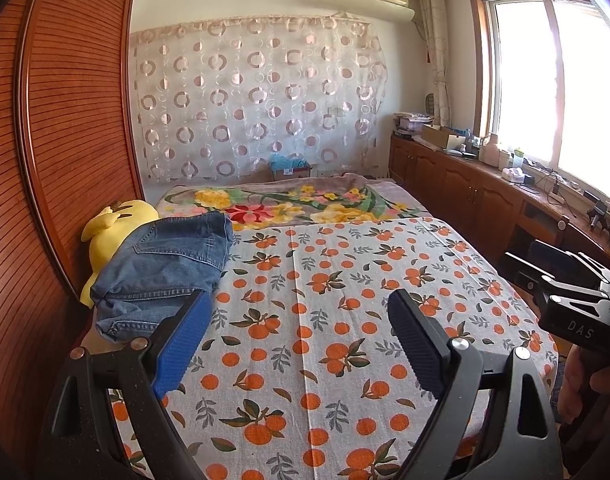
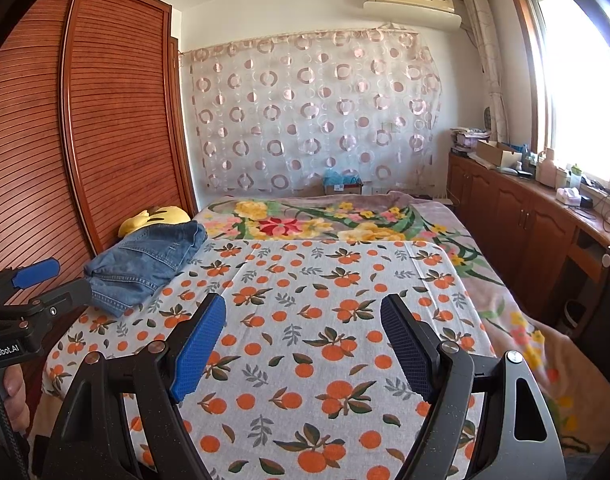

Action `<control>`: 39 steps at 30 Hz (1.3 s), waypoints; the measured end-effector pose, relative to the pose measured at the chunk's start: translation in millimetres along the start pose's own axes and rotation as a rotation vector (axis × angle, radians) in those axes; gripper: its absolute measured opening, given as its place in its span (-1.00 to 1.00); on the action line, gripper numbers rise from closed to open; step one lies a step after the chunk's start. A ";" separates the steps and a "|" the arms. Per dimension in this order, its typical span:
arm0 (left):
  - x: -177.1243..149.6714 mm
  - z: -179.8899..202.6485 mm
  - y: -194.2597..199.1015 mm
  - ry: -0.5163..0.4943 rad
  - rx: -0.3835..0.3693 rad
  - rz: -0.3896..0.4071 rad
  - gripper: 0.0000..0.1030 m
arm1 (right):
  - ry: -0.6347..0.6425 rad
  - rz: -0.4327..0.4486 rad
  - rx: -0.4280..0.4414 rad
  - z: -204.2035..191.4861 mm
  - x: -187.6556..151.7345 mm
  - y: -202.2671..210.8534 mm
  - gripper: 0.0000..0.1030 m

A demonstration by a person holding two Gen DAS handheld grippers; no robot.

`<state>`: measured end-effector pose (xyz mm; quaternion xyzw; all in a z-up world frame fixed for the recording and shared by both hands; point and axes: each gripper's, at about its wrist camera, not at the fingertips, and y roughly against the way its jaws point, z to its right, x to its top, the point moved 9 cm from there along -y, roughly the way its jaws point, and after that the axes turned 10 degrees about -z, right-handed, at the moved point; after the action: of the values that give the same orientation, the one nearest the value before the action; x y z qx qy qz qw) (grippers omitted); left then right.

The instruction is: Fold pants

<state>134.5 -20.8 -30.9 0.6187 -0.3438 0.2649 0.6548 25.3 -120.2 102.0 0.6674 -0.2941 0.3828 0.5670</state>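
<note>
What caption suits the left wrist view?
Open left gripper hovers over orange-print sheet; jeans lie bunched nearby.

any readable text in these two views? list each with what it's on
"DAS" on the black body of the right tongs, seen from the left wrist view.
"enRobot.AI" on the body of the left tongs, seen from the right wrist view; its first letter is cut off.
Label on the box by the curtain: too small to read.

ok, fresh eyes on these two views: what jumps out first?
The orange-print sheet fills the bed in front of both open grippers, left and right. Blue jeans lie bunched at its left edge, beside a yellow plush toy against the wooden wardrobe.
</note>
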 end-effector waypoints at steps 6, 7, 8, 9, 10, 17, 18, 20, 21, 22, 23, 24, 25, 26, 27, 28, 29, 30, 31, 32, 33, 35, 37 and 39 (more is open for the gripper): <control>0.3 1.2 0.5 0.000 -0.001 0.002 0.75 | 0.001 0.004 -0.002 -0.8 -0.3 0.8 0.58; 0.3 1.2 0.5 0.000 -0.001 0.002 0.75 | 0.001 0.005 -0.002 -0.9 -0.2 0.9 0.58; 0.4 1.1 0.6 0.001 -0.001 0.003 0.75 | 0.002 0.004 0.000 -0.9 -0.3 0.8 0.58; 0.9 1.1 0.8 0.002 0.000 0.006 0.75 | 0.001 0.005 -0.001 -1.5 -0.5 1.1 0.58; 2.2 2.1 1.3 0.002 0.000 0.007 0.75 | 0.001 0.005 -0.001 -1.4 -0.4 1.1 0.58; 1.5 2.5 1.4 0.002 0.000 0.006 0.75 | 0.001 0.005 0.000 -1.9 -0.8 1.2 0.58; 1.4 2.5 1.4 0.001 0.001 0.007 0.75 | 0.001 0.006 0.001 -2.1 -0.4 1.2 0.58; 1.4 2.6 1.4 0.001 0.001 0.007 0.75 | 0.000 0.007 -0.001 -1.9 -0.7 1.3 0.58; 1.2 2.6 1.5 0.002 0.000 0.007 0.75 | 0.000 0.007 0.000 -1.8 -0.3 1.1 0.58; 1.3 2.8 1.4 0.002 0.000 0.008 0.75 | 0.000 0.007 -0.001 -1.3 -0.4 1.0 0.58; 2.1 3.1 1.6 0.002 0.000 0.008 0.75 | 0.000 0.008 -0.001 -0.9 -0.5 0.9 0.58; 2.3 3.1 1.9 0.001 0.001 0.009 0.75 | 0.000 0.008 0.001 -0.8 -0.7 0.9 0.58; 2.4 3.0 1.9 0.001 0.001 0.009 0.75 | -0.001 0.007 0.002 -0.7 -0.8 0.6 0.58; 2.4 3.0 1.7 0.002 0.000 0.008 0.75 | -0.002 0.007 0.002 -0.6 -0.7 0.5 0.58; 2.1 3.1 1.9 0.002 -0.001 0.008 0.75 | -0.003 0.007 0.002 -0.5 -1.0 0.8 0.58; 2.1 3.1 1.8 0.003 0.000 0.009 0.75 | -0.004 0.007 0.002 -0.5 -0.6 0.5 0.58; 2.0 3.1 1.8 0.001 0.000 0.008 0.75 | -0.003 0.007 0.003 -0.2 -1.1 0.7 0.58; 1.9 3.0 1.9 0.001 0.000 0.009 0.75 | -0.003 0.007 0.002 -0.3 -1.1 0.7 0.58; 1.9 3.1 1.8 0.001 0.000 0.009 0.75 | -0.002 0.008 0.001 -0.3 -0.8 0.5 0.58; 1.8 3.0 1.8 0.001 0.000 0.008 0.75 | -0.003 0.008 0.002 0.0 -1.5 0.7 0.58; 2.2 3.1 1.7 0.002 0.000 0.009 0.75 | -0.003 0.008 0.002 -0.1 -1.5 0.7 0.58; 1.8 3.1 1.7 0.001 0.000 0.009 0.75 | -0.002 0.008 0.001 0.0 -1.6 0.4 0.58; 1.5 3.2 1.7 0.002 -0.002 0.008 0.75 | -0.003 0.007 0.003 0.5 -1.9 0.6 0.58; 2.5 5.2 2.3 0.002 -0.004 0.008 0.75 | -0.002 0.007 0.003 0.8 -1.9 0.4 0.58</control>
<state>133.6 -26.0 -27.5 0.6159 -0.3460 0.2677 0.6553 24.1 -121.1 100.6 0.6678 -0.2965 0.3844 0.5643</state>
